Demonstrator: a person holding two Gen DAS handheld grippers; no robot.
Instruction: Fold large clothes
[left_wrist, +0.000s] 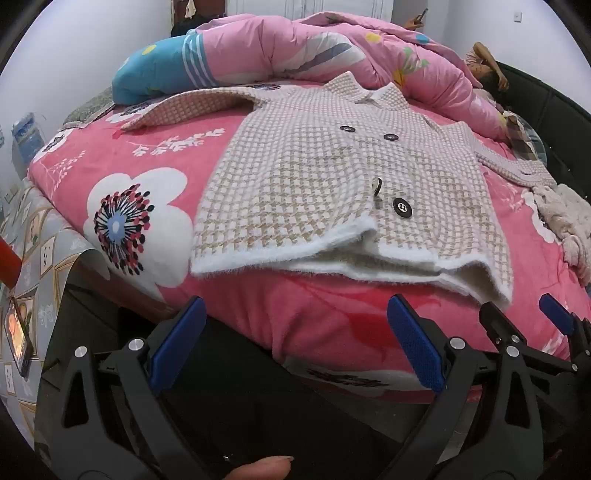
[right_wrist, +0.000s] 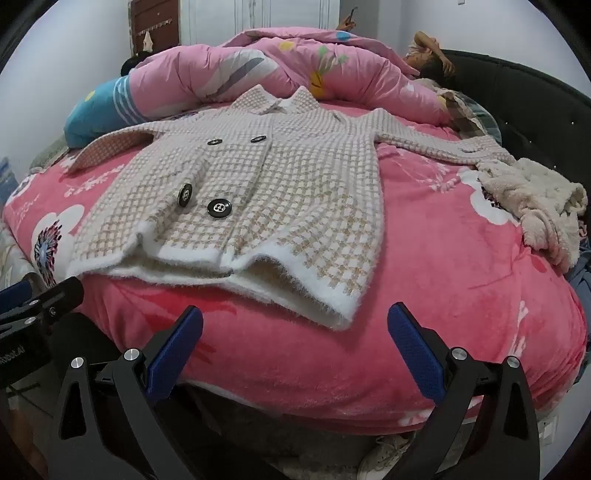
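Observation:
A beige and white checked coat (left_wrist: 332, 177) (right_wrist: 266, 192) with black buttons lies flat, front up, on the pink flowered bed cover (left_wrist: 122, 155) (right_wrist: 443, 266). Both sleeves are spread out to the sides, and the fluffy white hem faces me. My left gripper (left_wrist: 295, 332) hovers open just short of the hem's left half, nothing between its blue pads. My right gripper (right_wrist: 295, 332) is open too, below the hem's right corner, holding nothing. The right gripper's fingers (left_wrist: 554, 317) show at the right edge of the left wrist view.
A pink quilt (left_wrist: 295, 44) (right_wrist: 258, 66) is bunched along the far side of the bed. A person (right_wrist: 428, 62) lies at the far right by the black headboard (right_wrist: 535, 96). A cream fleece garment (right_wrist: 535, 199) lies heaped at the right. A phone (left_wrist: 18, 332) glows at the left.

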